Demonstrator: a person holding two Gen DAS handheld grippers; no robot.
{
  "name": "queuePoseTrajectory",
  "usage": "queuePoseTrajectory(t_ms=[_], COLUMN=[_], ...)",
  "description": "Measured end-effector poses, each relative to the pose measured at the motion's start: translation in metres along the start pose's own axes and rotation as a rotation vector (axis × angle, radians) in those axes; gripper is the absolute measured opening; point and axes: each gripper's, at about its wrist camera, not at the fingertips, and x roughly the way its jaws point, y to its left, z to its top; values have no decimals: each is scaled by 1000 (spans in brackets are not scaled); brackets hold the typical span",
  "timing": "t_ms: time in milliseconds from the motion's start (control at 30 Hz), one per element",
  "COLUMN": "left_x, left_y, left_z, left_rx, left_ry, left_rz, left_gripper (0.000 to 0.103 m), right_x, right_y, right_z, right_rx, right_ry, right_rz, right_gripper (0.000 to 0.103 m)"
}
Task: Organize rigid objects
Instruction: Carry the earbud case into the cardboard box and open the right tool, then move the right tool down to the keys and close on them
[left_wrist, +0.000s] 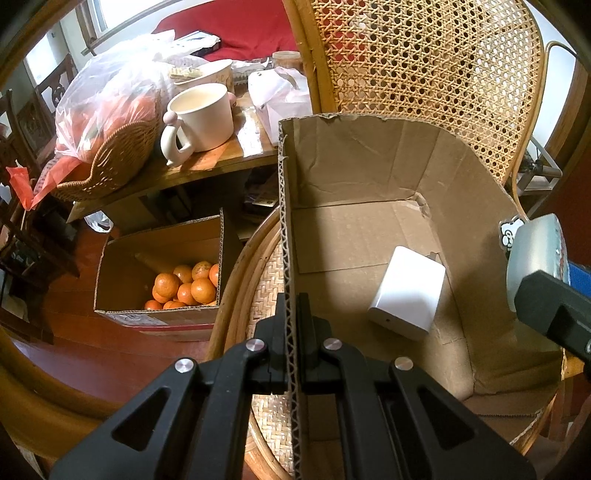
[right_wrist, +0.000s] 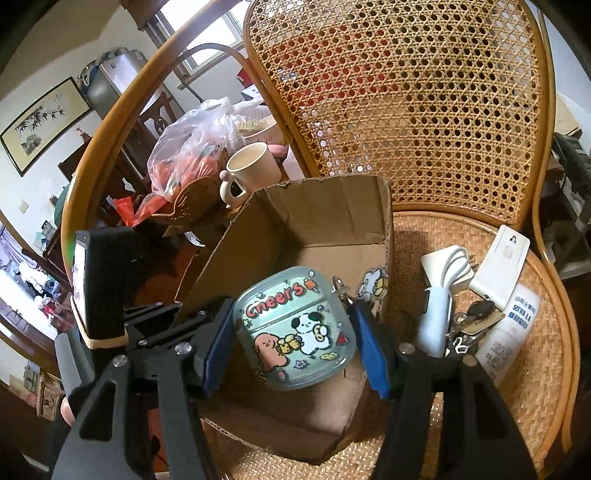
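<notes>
An open cardboard box (left_wrist: 369, 229) stands on a rattan chair seat (right_wrist: 417, 236). My left gripper (left_wrist: 293, 325) is shut on the box's left wall (left_wrist: 286, 221). A white rectangular device (left_wrist: 406, 291) lies on the box floor. My right gripper (right_wrist: 291, 332) is shut on a pale green earbud case printed "Cheers" (right_wrist: 295, 328) and holds it over the box's (right_wrist: 325, 221) right side. The case (left_wrist: 535, 258) and right gripper also show at the right edge of the left wrist view.
On the seat right of the box lie a white charger with cable (right_wrist: 447, 266), a pale blue item (right_wrist: 436, 325), keys (right_wrist: 476, 317), a white card (right_wrist: 498, 262) and a white tube (right_wrist: 509, 332). A table (left_wrist: 207, 162) holds a mug (left_wrist: 203, 118) and basket. A box of oranges (left_wrist: 184, 284) sits on the floor.
</notes>
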Motion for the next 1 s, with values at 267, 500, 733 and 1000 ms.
queuePoseTrajectory(t_ms=[267,500,733,1000], left_x=[1,1,0,-5], left_y=[0,1,0,0], left_z=[0,-1,-1,1], left_rx=[-3,-10,-10,-17], left_ry=[0,-1,-2,-16], left_rz=[-4,-3,0,5], left_gripper=[4,3,3,3], right_x=[-10,-39,-65,-85], right_y=[-7,-21,-41,-54], right_z=[0,4,7,-2], right_rx=[64,130,143,37], right_ry=[-3,-66,-94,-103], right_rz=[64,119,89,-91], right_gripper=[74,103,103,103])
